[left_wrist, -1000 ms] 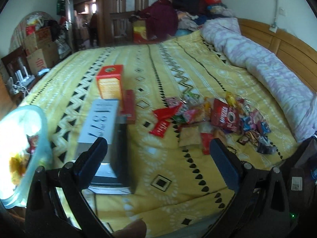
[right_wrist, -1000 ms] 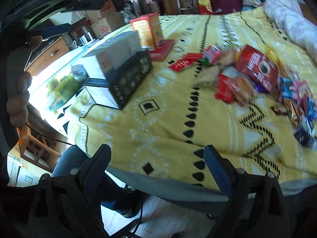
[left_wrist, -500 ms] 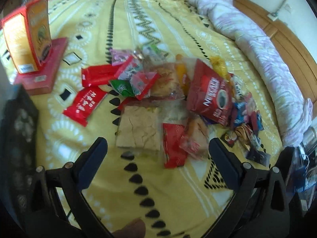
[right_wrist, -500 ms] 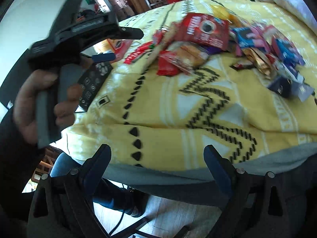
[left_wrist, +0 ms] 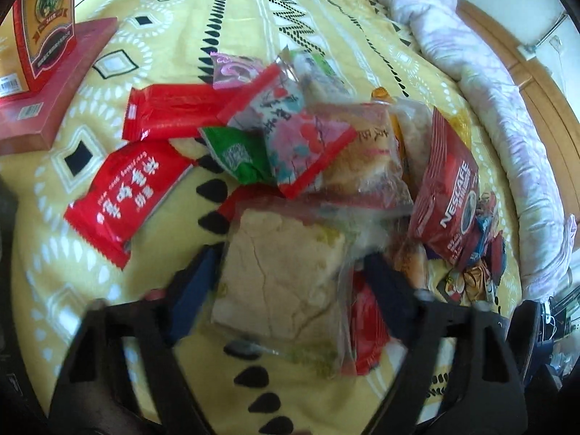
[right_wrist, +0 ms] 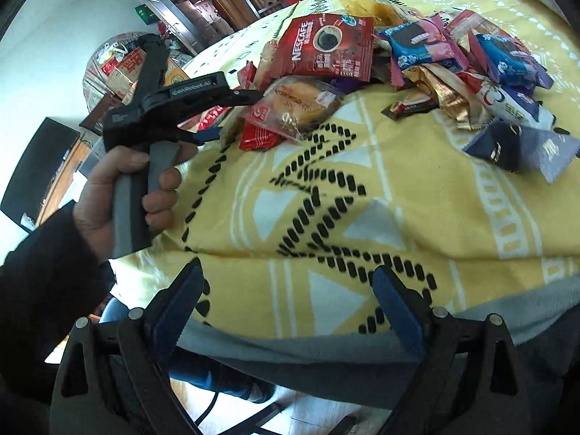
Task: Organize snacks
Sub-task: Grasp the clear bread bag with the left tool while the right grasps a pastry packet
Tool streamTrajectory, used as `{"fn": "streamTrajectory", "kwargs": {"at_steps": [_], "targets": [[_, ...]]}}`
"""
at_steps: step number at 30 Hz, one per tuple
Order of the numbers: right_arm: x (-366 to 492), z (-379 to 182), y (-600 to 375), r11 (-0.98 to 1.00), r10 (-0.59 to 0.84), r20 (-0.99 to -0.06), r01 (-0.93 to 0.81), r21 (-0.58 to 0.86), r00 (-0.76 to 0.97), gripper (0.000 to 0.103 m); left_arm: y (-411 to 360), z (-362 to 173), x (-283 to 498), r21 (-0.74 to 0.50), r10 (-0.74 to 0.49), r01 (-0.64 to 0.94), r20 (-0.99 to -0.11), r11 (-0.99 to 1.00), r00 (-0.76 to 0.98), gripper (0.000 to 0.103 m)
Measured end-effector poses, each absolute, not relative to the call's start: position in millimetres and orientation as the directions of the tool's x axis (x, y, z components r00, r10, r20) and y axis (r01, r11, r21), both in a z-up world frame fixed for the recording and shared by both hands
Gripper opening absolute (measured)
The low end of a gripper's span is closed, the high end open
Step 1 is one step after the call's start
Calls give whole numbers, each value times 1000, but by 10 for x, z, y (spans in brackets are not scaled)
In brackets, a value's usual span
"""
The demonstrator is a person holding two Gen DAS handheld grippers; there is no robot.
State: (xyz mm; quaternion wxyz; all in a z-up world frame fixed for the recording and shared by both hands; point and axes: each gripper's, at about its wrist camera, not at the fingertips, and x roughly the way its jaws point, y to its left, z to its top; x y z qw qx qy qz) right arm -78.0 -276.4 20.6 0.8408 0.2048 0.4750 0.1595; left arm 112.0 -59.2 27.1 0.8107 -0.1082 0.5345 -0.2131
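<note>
Clear-wrapped pastry square point(left_wrist: 282, 272) at near edge of snack pile point(left_wrist: 326, 152) on yellow bedspread point(left_wrist: 253, 18). Likely light, crumbly, film slippery; best taken across side edges, gently.
Left gripper point(left_wrist: 286, 282) fingers just been closing, straddling pastry; pad contact unclear through blur.
Right gripper point(right_wrist: 290, 301) fingers spread wide, empty, above bed edge.

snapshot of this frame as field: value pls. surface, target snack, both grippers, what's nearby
surface: yellow patterned bedspread
target: clear-wrapped pale pastry, at near edge of snack pile
left gripper: jaws have just been closing, either side of the pastry; firm contact unclear
right gripper: open, empty, over bed edge
nearby: red coffee packet, red wrappers, orange box standing on flat red box
</note>
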Motion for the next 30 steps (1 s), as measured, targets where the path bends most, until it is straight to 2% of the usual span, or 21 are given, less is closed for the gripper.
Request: {"fn": "streamTrajectory", "kwargs": {"at_steps": [3,8,13,19,23,25,27,30], "targets": [[-723,237,-2766,847,491,-715,-80,525,497,96,-584,340,1049,-364,-434,250,-828,897,355,62],[-485,327,-2839,795,540,-660,-59,604,522,96,-468,516,727,-243,-348,280,-833,929,431,62],[-55,396,-2900,746,531,-613,20,666,585,96,-301,659,435,-167,-282,266,-826,949,488,62],[481,411,-2752,731,468,-637,136,668,613,96,-155,821,390,-159,-266,243,-815,957,515,62],[776,281,-2610,782,392,-717,202,589,576,97,-130,858,417,-161,-265,237,-814,958,516,62],[799,191,-2595,788,377,-732,220,575,567,92,-109,867,400,-158,-260,232,-814,960,519,62],[753,119,-2644,790,374,-735,220,572,566,70,-93,873,380,-161,-264,234,-812,959,521,62],[659,53,-2696,794,411,-721,169,584,557,61,-68,854,372,-172,-266,225,-816,959,512,62]]}}
